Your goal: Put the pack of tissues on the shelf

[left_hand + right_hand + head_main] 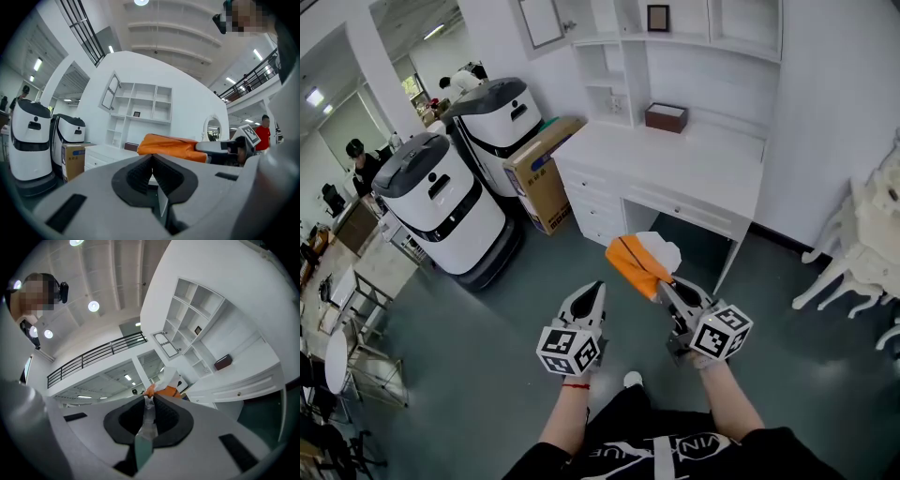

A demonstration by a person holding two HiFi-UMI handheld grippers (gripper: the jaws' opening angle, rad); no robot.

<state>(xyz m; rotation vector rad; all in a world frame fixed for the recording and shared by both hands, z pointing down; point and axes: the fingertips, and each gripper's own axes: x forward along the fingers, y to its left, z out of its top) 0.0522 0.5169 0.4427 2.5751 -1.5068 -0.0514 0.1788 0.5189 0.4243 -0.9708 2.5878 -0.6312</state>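
Note:
An orange pack of tissues (638,265) with a white tissue sticking out hangs in the air in front of the white desk. My right gripper (665,288) is shut on its near end; in the right gripper view the pack's (161,389) wrapper is pinched between the jaws. My left gripper (592,293) is shut with nothing in it, a little to the left of the pack. The left gripper view shows the pack (171,145) off to the right. The white shelf unit (675,37) rises above the desk (675,164), farther ahead.
A dark brown box (666,117) stands on the desk. Two white service robots (445,202) and a cardboard box (541,169) are on the left. White ornate chairs (862,244) stand at the right. People are at the far left.

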